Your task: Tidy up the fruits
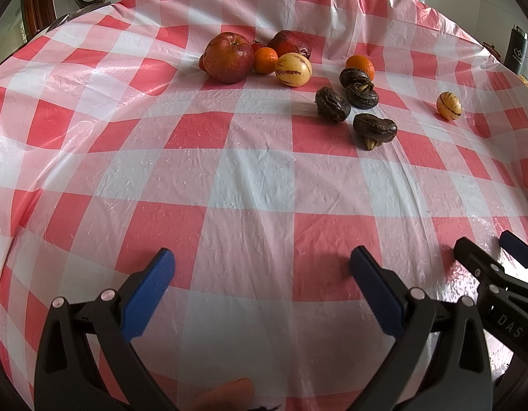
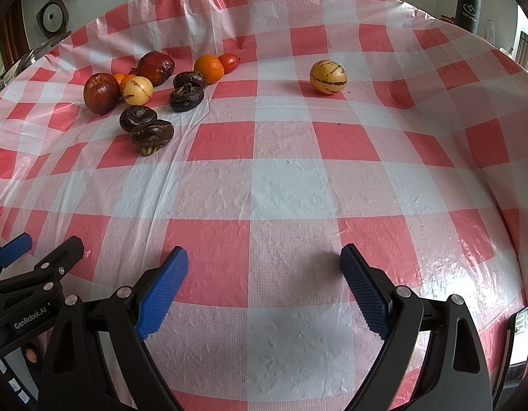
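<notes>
**Lone striped melon fruit well apart from the pile, ahead and right of the right jaws**

Seen from two gripper-mounted cameras over a table under a red-and-white checked plastic cloth [image 2: 291, 202]. No fruit held. Left gripper [image 1: 262, 263] with blue-padded jaws spread wide, empty, low over the near edge of the cloth. Right gripper [image 2: 264, 260] likewise spread wide and empty, just beside the left one, on its right.

Far across the cloth, toward the left in the right wrist view, a loose cluster: a large red apple [image 2: 101, 92], a pale yellow striped fruit [image 2: 138, 90] touching or nearly touching it, a darker red fruit [image 2: 156, 67] behind, an orange [image 2: 209, 67] with a small red fruit [image 2: 228, 62] beside it, and four dark wrinkled fruits [image 2: 151, 134] at the front of the group.

Off alone, well apart from the cluster: a second yellow striped fruit [image 2: 328, 76], round, no clear long axis, so no favoured grasp direction. From the right jaws, far ahead and slightly right of centre; from the left wrist view, the same fruit [image 1: 448, 104] far off toward the right edge. Judged nearer to the right gripper, with bare cloth between. Probably the stray to be brought to its twin in the pile, though no container or sorting spot visible.
</notes>
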A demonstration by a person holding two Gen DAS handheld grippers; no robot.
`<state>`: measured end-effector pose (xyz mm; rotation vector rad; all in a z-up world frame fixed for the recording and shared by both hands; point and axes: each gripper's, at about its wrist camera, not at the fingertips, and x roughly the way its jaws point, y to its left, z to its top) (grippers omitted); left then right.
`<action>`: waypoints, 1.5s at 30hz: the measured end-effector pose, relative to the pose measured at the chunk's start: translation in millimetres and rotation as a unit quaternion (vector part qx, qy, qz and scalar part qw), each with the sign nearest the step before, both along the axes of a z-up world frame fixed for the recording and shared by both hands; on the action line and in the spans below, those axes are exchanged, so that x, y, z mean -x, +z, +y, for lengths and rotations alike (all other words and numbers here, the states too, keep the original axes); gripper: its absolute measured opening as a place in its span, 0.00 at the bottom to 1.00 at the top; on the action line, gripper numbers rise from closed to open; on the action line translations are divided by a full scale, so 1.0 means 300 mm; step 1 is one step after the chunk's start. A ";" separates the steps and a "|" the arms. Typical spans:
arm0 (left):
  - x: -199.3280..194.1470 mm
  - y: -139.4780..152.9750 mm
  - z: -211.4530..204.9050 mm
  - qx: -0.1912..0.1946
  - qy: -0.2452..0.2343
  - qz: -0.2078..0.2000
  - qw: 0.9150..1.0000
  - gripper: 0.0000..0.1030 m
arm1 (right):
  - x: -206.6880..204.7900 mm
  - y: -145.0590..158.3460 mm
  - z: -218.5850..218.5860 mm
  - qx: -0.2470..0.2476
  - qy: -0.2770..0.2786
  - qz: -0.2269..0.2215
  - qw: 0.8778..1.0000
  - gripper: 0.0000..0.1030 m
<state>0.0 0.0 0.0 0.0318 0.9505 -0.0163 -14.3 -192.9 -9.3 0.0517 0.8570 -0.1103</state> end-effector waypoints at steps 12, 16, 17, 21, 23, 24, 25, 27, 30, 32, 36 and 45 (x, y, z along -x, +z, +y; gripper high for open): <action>0.000 0.000 0.000 0.000 0.000 0.000 1.000 0.99 | 0.000 0.000 0.000 0.000 0.000 0.000 1.000 0.85; 0.000 0.000 0.000 0.000 0.000 0.000 1.000 0.99 | 0.000 0.000 0.000 0.000 0.000 0.000 1.000 0.85; 0.000 0.000 0.000 0.000 0.000 0.000 1.000 0.99 | 0.000 0.000 0.000 0.000 0.000 0.000 1.000 0.85; 0.000 0.000 0.000 0.000 0.000 0.000 1.000 0.99 | 0.000 0.001 0.000 0.000 0.000 0.000 1.000 0.85; 0.000 0.000 0.000 0.000 0.000 0.000 1.000 0.99 | 0.000 0.001 0.000 0.000 0.000 0.000 1.000 0.85; 0.000 0.000 -0.001 -0.001 0.000 0.000 1.000 0.99 | 0.000 0.001 0.000 0.000 0.000 0.000 1.000 0.85; 0.000 0.000 0.001 0.000 0.000 0.000 1.000 0.99 | 0.000 0.001 0.000 0.000 0.000 0.000 1.000 0.85; 0.000 0.000 0.000 0.000 0.000 0.000 1.000 0.99 | 0.000 0.001 0.000 0.000 0.000 0.000 1.000 0.85; 0.000 0.000 0.000 0.000 0.000 0.000 1.000 0.99 | 0.000 0.001 0.000 0.000 0.000 0.000 1.000 0.85; 0.000 0.000 0.000 0.000 0.000 0.000 1.000 0.99 | 0.000 0.001 0.000 0.000 0.000 0.000 1.000 0.85; 0.000 0.000 0.000 0.000 0.000 0.000 1.000 0.99 | 0.000 0.001 0.000 0.000 0.000 0.000 1.000 0.85; 0.000 0.000 0.000 0.000 0.000 0.000 1.000 0.99 | 0.000 0.000 0.001 0.000 0.000 0.000 1.000 0.85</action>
